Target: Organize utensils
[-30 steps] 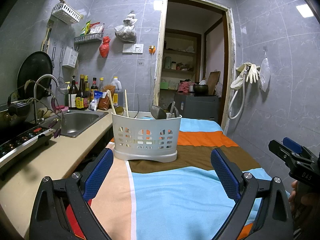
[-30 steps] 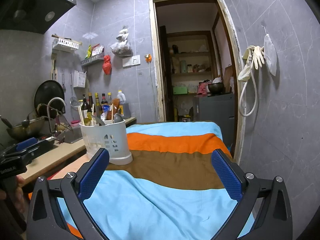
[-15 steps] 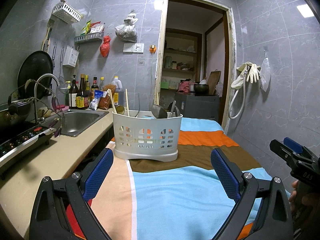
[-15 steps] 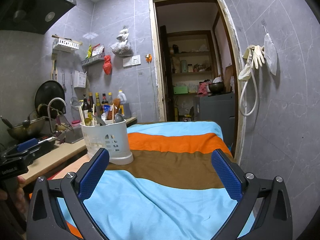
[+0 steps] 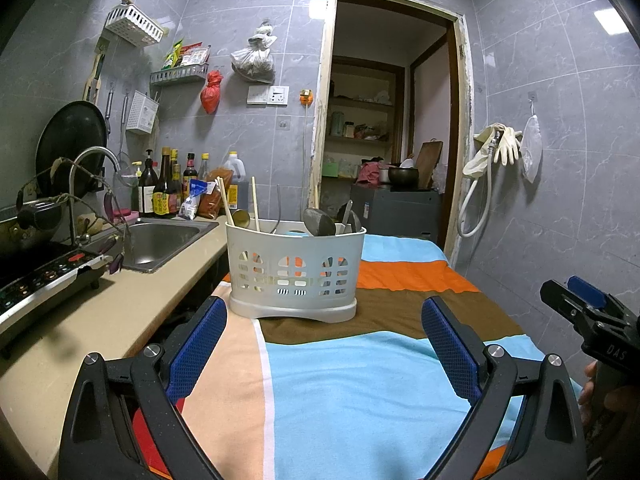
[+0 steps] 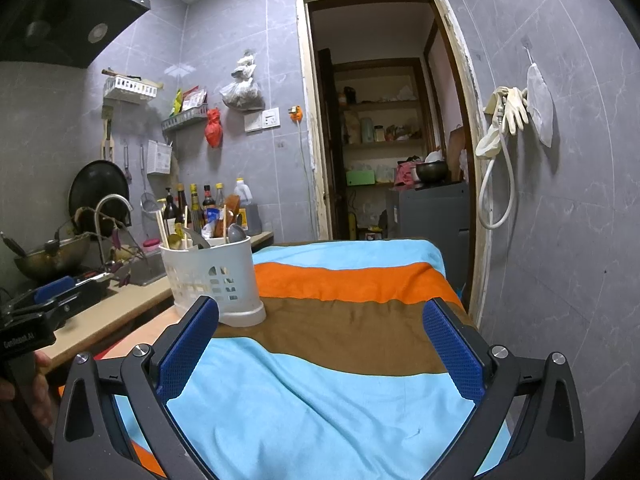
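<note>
Two grippers were noted, both with jaws spread wide and holding nothing: the left gripper (image 5: 324, 344) and the right gripper (image 6: 320, 344), each with blue, dimpled pads on black frames. We found the white plastic utensil caddy (image 5: 294, 270), slotted and round-cornered, standing upright on the brown band of a soft striped cloth (image 5: 360, 380) covering the bench. It held pale wooden chopsticks (image 5: 254, 204) and dull metal spoons (image 5: 319, 222). Only the left wrist view showed the steel sink (image 5: 160, 240) basin openly; only the right wrist view showed the black range hood (image 6: 76, 12).
</note>
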Demonstrator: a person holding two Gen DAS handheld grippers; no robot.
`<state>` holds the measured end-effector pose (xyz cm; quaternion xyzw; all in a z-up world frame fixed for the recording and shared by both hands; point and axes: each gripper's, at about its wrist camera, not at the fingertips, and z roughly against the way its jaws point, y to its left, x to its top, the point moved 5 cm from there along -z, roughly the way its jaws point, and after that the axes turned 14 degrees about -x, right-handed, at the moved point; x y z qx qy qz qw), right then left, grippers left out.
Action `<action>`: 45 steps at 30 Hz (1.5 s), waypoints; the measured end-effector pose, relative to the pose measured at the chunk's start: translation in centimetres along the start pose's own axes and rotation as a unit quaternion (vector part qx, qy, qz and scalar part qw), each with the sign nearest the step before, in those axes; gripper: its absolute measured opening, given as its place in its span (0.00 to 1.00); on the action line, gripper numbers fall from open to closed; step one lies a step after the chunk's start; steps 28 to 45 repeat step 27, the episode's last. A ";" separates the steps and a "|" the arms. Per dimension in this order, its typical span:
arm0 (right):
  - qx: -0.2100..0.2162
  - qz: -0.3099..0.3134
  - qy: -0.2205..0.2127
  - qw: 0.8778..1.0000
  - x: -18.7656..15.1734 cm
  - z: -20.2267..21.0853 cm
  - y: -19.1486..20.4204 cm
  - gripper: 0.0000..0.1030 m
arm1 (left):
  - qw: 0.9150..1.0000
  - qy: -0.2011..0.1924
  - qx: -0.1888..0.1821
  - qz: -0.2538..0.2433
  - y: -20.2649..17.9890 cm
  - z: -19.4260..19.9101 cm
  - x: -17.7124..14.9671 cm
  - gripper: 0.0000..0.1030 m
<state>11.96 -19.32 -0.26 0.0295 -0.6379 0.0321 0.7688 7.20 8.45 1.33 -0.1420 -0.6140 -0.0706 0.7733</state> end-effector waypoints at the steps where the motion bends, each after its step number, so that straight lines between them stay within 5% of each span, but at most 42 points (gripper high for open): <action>1: 0.000 0.000 -0.001 1.000 0.0 0.1 0.0 1.00 | 1.000 -0.001 0.001 0.000 0.0 0.1 0.0 0.93; 45: 0.000 0.000 0.002 1.000 0.0 0.0 0.0 1.00 | 1.000 0.002 0.025 0.002 0.0 -0.2 -0.7 0.93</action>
